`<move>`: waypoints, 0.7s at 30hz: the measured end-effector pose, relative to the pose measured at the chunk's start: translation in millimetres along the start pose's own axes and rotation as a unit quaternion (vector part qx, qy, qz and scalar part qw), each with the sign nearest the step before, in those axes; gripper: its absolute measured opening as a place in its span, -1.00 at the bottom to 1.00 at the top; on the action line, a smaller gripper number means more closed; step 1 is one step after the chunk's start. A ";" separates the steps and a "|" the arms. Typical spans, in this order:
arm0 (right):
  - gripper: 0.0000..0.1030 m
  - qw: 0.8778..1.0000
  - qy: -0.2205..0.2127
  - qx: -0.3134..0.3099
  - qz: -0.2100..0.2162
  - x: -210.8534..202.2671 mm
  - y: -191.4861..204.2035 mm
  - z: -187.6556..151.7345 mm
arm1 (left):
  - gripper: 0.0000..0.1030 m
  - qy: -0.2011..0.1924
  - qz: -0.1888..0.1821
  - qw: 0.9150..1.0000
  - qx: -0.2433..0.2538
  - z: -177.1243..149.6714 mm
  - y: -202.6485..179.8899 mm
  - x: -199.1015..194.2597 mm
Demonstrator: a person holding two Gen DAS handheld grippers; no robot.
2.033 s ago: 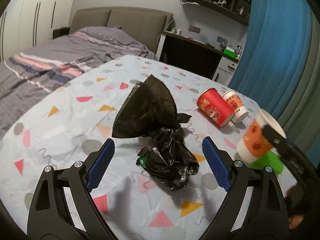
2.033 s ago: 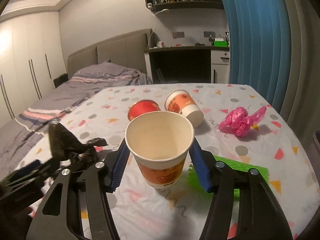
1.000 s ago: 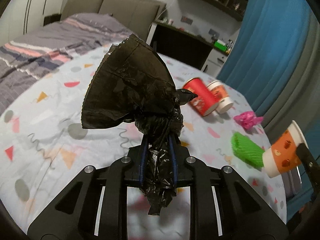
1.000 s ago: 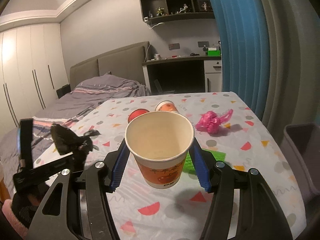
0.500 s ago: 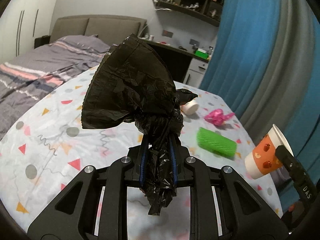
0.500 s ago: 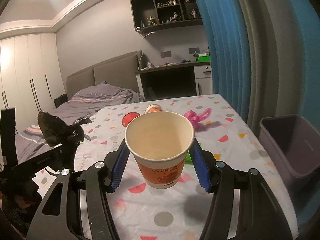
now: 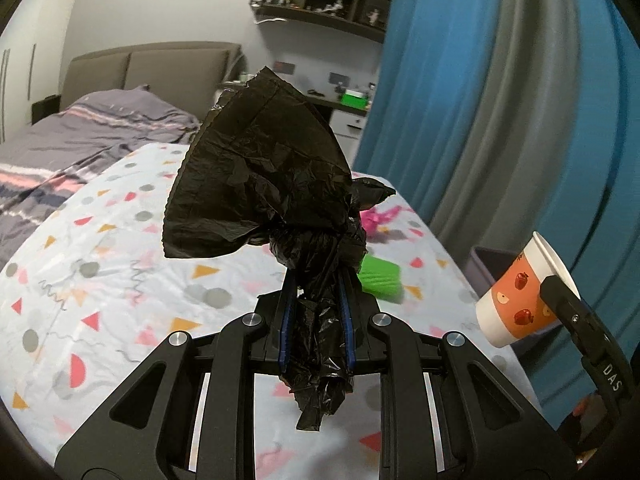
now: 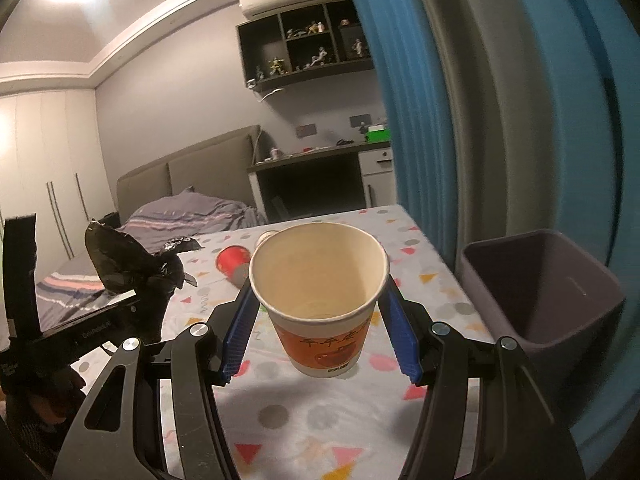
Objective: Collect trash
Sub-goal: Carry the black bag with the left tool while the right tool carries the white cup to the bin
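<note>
The grey trash bin (image 8: 548, 292) stands off the right edge of the patterned table (image 8: 320, 420), and every place here is read from it. The right gripper (image 8: 320, 312), clamped on an upright orange paper cup (image 8: 320, 292) with its mouth up, hangs just left of the bin and is much the nearer. The left gripper (image 7: 316, 320), squeezed tight on a crumpled black plastic bag (image 7: 264, 184), is farther left over the table. The cup likely goes in first.

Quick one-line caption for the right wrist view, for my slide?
Right tongs hold an empty orange paper cup above the patterned table, beside the grey bin.
</note>
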State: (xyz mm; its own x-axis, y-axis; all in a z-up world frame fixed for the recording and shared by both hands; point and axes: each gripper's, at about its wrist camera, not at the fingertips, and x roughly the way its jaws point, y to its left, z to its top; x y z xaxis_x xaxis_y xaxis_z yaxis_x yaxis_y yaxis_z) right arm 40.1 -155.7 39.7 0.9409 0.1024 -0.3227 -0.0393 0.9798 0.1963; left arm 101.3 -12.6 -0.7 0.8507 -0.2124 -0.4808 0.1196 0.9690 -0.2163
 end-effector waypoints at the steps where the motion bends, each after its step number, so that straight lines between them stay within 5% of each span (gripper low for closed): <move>1: 0.15 1.000 -0.001 0.002 -0.003 -1.1 -3.6 0.2 | -0.63 0.001 -0.004 1.000 0.003 0.0 -4.9 1.3; 21: 0.16 0.997 -0.030 0.028 -0.063 -18.6 -64.9 2.1 | -0.63 0.014 -0.058 0.996 0.074 -1.8 -86.8 30.9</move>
State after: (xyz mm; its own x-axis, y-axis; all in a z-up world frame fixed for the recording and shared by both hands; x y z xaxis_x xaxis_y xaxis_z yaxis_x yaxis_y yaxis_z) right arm 25.9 -221.5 34.9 0.9560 -0.0324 -0.2916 0.0972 0.9728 0.2105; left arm 116.3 -103.5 1.7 0.8125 -0.3253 -0.4838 0.2917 0.9453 -0.1459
